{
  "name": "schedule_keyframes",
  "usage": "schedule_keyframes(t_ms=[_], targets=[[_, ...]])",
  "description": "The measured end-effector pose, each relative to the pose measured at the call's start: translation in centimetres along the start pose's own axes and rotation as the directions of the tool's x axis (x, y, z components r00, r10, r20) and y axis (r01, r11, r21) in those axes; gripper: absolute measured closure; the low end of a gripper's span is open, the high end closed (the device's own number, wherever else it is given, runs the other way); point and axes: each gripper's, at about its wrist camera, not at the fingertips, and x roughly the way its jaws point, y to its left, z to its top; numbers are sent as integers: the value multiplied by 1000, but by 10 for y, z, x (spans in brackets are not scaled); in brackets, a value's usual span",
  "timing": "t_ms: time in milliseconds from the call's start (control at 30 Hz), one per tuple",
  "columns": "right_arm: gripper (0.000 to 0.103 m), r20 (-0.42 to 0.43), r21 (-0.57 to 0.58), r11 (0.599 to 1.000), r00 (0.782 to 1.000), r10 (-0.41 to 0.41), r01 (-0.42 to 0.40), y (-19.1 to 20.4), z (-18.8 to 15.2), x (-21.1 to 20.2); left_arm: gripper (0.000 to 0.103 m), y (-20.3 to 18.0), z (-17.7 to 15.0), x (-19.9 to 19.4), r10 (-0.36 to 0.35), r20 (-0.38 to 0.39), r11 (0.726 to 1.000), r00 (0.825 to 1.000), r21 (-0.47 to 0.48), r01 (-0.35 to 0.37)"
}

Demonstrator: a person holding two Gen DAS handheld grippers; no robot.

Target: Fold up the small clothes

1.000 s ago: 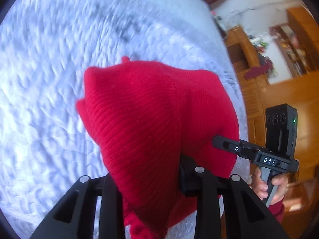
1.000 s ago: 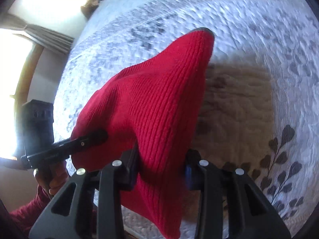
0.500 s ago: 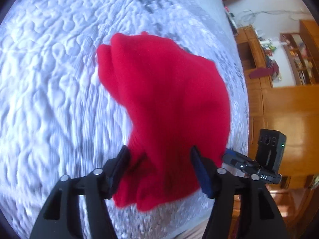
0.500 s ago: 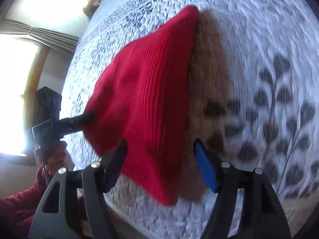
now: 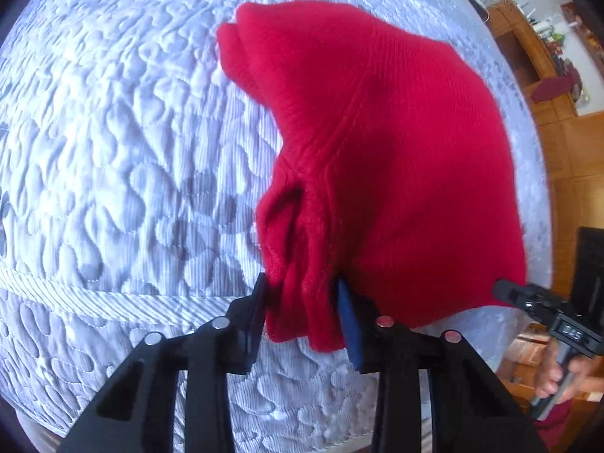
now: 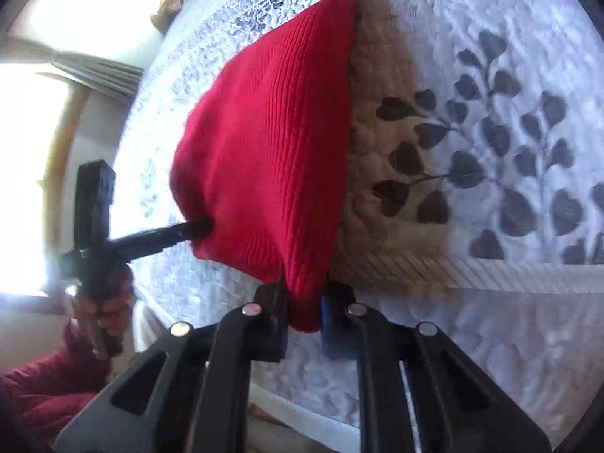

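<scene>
1. Left gripper (image 5: 302, 302): jaws closing, bunched corner of the red knit garment (image 5: 377, 143) pinched between the pads.
2. Red knit garment hangs over the white quilted bedspread (image 5: 113, 151), stretched between both grippers, far end lying on the bed.
3. Right gripper (image 6: 304, 313): jaws closing, nearly together, clamped on the garment's other lower corner.
4. Leaf print (image 6: 509, 143) on the bedspread, right of the garment.

White quilted bedspread (image 5: 113, 151), wooden cabinets (image 5: 566, 158), bright curtained window (image 6: 34, 132)
</scene>
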Motion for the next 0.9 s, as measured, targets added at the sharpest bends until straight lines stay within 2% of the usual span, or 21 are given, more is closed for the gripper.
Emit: schedule_keyframes(t_ms=[133, 267, 333, 367, 400, 433, 500, 567, 633, 700, 767, 900], targets=[[91, -61, 3, 997, 995, -79, 79, -4, 2, 45, 64, 0, -1, 9, 13, 13, 1000, 1000, -3, -13], [89, -20, 10, 996, 995, -93, 93, -7, -9, 31, 62, -4, -16, 5, 17, 45, 999, 999, 33, -19], [80, 12, 6, 994, 994, -108, 108, -8, -17, 17, 54, -9, -24, -1, 38, 64, 998, 997, 40, -40], [69, 32, 16, 992, 992, -125, 125, -4, -21, 9, 43, -5, -34, -10, 60, 73, 997, 996, 39, -63], [62, 47, 14, 990, 989, -139, 138, -8, -32, -4, 39, -7, -38, -16, 103, 92, 994, 990, 35, -107], [58, 72, 11, 986, 983, -168, 168, -3, -36, -11, 38, -8, -41, -22, 133, 112, 990, 985, 35, -138], [40, 125, -4, 968, 960, -250, 253, 12, -47, -29, 32, -11, -47, -33, 168, 137, 984, 976, 32, -173], [32, 174, -13, 943, 929, -326, 333, 27, -55, -44, 29, -14, -55, -46, 201, 161, 979, 966, 11, -205], [24, 207, -23, 914, 897, -391, 404, 44, -62, -53, 26, -18, -62, -59, 247, 196, 968, 949, -1, -252], [15, 224, -18, 895, 874, -430, 445, 52, -66, -56, 23, -24, -72, -71, 278, 220, 958, 935, 8, -287], [14, 233, -18, 882, 859, -455, 472, 66, -74, -55, 22, -31, -81, -81, 289, 236, 953, 928, 18, -301], [13, 240, -4, 871, 846, -476, 491, 82, -77, -56, 22, -34, -90, -98, 284, 256, 953, 924, 27, -301]])
